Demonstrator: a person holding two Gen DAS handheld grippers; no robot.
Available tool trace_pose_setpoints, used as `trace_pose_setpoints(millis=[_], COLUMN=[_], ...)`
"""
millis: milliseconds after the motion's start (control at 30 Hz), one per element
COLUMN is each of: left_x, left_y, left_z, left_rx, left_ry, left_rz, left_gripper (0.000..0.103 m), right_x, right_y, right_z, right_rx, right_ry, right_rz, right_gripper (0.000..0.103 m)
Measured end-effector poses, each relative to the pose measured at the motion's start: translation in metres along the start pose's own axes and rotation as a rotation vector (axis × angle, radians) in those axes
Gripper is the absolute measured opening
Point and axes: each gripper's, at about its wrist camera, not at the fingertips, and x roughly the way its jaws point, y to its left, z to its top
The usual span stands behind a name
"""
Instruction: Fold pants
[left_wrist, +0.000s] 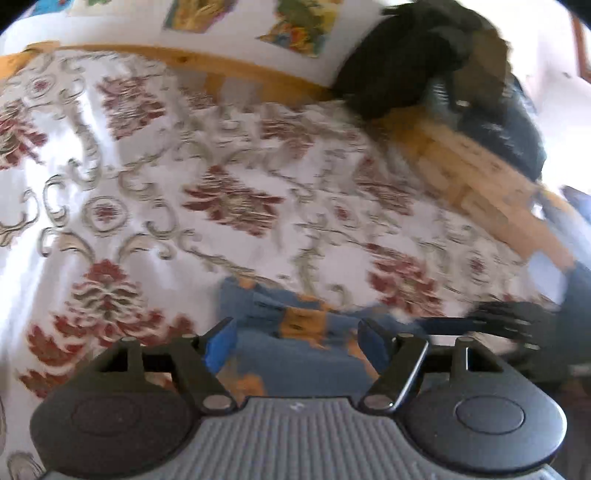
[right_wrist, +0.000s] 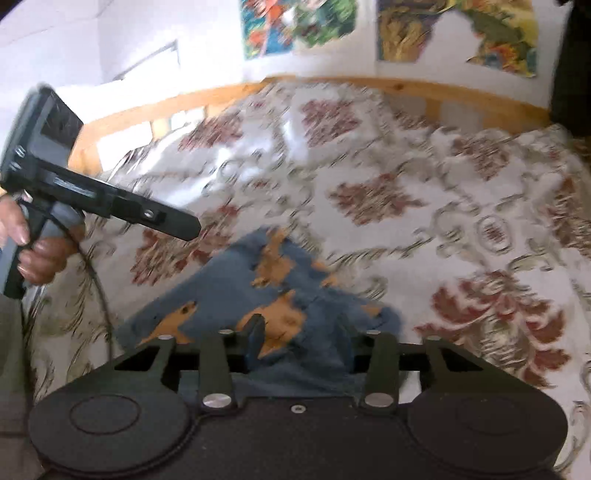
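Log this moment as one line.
left gripper: open, above pants | right gripper: open over pants | bedspread: under pants | frames blurred

You're in a bedroom at home, pretty clearly — the whole middle of both views is a bed with a white bedspread (left_wrist: 155, 155) covered in red floral and grey scroll patterns. A pine bed frame (right_wrist: 369, 83) with slats runs along the far edge. Upper part of the frame shows colourful pictures (right_wrist: 295, 26) stuck on a plain white wall (right_wrist: 74, 44) — very lived-in, nothing industrial about it.
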Motion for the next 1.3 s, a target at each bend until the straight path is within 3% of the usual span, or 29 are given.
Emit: trace_pose_setpoints(millis=[133, 233, 267, 367, 433, 500, 600, 667, 733, 800, 833, 900, 933, 1033, 1067, 1100, 1200, 1300], left_x=[0.013, 0.038, 0.043, 0.026, -0.001, -0.026, -0.031, -0.017, 0.004, 0.023, 0.032, 0.046, 0.052, 0.049, 0.048, 0.044, 0.021, -0.011], left_y=[-0.034, -0.041, -0.038, -0.039, -0.041, -0.046, -0.056, -0.058, -0.056, -0.048, -0.042, -0.025, -0.015, 0.0, 0.002, 0.004, 0.005, 0.005], left_z=[-0.022, -0.052, -0.058, -0.05, -0.044, -0.043, -0.033, -0.025, -0.023, -0.028, -0.032, -0.039, -0.042, -0.036, -0.035, -0.035, -0.03, -0.021], left_rx=[0.156, 0.288, 0.285, 0.24, 0.197, 0.162, 0.163, 0.169, 0.176, 0.185, 0.18, 0.15, 0.112, 0.023, 0.011, 0.007, -0.019, -0.044], left_ry=[0.167, 0.414, 0.463, 0.453, 0.382, 0.261, 0.133, 0.105, 0.14, 0.198, 0.234, 0.323, 0.371, 0.371, 0.372, 0.372, 0.323, 0.169], left_rz=[-0.016, 0.141, 0.173, 0.164, 0.16, 0.154, 0.101, 0.027, -0.053, -0.034, -0.003, 0.087, 0.123, 0.08, 0.083, 0.099, 0.115, 0.03], left_gripper=[0.076, 0.077, 0.078, 0.077, 0.079, 0.088, 0.089, 0.088, 0.084, 0.083, 0.083, 0.083, 0.083, 0.084, 0.084, 0.083, 0.084, 0.09], right_x=[0.012, 0.004, 0.002, -0.014, -0.024, -0.021, 0.011, 0.045, 0.082, 0.114, 0.127, 0.141, 0.146, 0.141, 0.132, 0.123, 0.082, 0.049], right_y=[0.018, 0.029, 0.028, 0.022, 0.016, 0.012, 0.007, -0.004, -0.019, -0.027, -0.028, -0.032, -0.037, -0.058, -0.06, -0.061, -0.065, -0.057], right_z=[-0.021, -0.027, -0.026, -0.017, -0.005, 0.009, 0.037, 0.054, 0.064, 0.069, 0.07, 0.07, 0.069, 0.064, 0.064, 0.064, 0.062, 0.054], right_rx=[-0.105, -0.181, -0.174, -0.105, -0.05, -0.026, -0.025, 0.029, 0.124, 0.161, 0.156, 0.138, 0.147, 0.248, 0.243, 0.236, 0.248, 0.21], right_ry=[0.205, 0.223, 0.223, 0.167, 0.087, 0.037, 0.043, 0.073, 0.124, 0.18, 0.205, 0.22, 0.215, 0.174, 0.15, 0.134, 0.092, 0.131], right_rz=[-0.003, -0.027, -0.025, -0.019, -0.004, 0.013, 0.083, 0.177, 0.283, 0.338, 0.323, 0.257, 0.228, 0.211, 0.176, 0.158, 0.165, 0.142], right_gripper=[0.03, 0.03, 0.03, 0.036, 0.04, 0.04, 0.039, 0.034, 0.021, 0.018, 0.017, 0.0, 0.0, 0.0, 0.014, 0.021, 0.024, 0.034])
